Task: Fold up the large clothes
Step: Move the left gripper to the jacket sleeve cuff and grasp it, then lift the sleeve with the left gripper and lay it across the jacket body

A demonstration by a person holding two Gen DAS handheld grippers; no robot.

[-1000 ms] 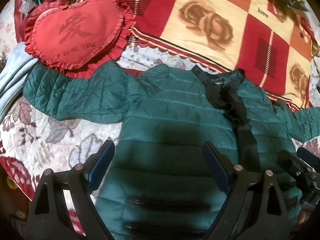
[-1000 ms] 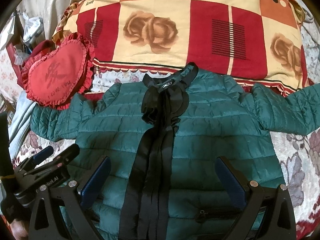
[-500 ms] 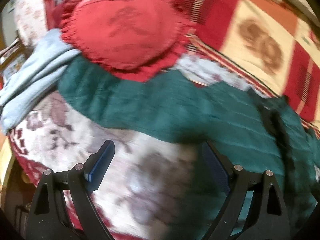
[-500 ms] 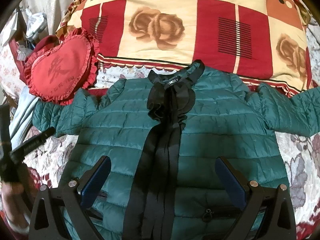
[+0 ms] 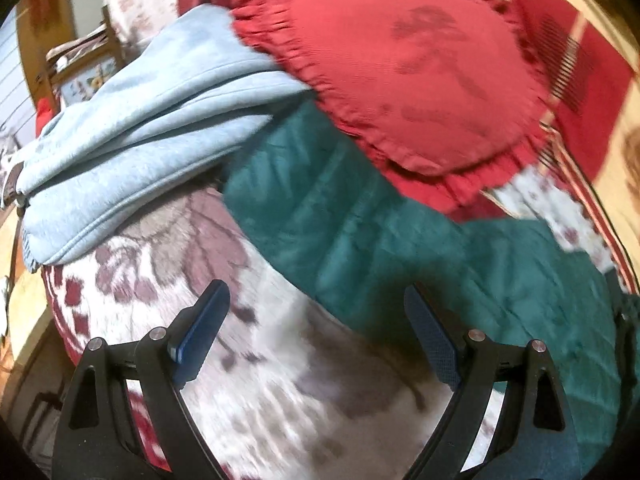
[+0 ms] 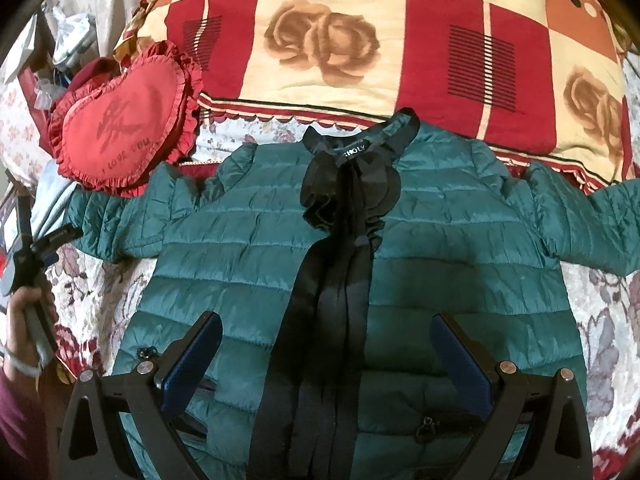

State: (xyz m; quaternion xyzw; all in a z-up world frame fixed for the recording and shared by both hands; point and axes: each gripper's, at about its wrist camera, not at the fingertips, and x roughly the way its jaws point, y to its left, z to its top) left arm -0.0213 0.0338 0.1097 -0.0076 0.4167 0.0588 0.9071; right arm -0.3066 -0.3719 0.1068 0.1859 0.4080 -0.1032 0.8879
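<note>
A teal quilted puffer jacket (image 6: 432,248) lies flat and face up on the bed, sleeves spread to both sides, with a black ruffled collar and ribbon (image 6: 344,216) down its front. My right gripper (image 6: 326,356) hovers open above the jacket's lower front, nothing between its fingers. The left gripper (image 5: 318,332) is open over the floral bedspread, just short of the jacket's left sleeve (image 5: 340,216). In the right wrist view a hand holds the left gripper (image 6: 48,240) at the far left, near that sleeve's cuff.
A red heart-shaped cushion (image 5: 408,68) rests against the left sleeve's far side. Folded light blue cloth (image 5: 132,120) lies at the cuff end. A red and cream rose-patterned blanket (image 6: 400,40) covers the bed's far part. The bed's edge (image 5: 52,300) drops off at left.
The left gripper has swung left, from above the jacket's body to the left sleeve and bed edge. My right gripper has drawn back slightly and stays open.
</note>
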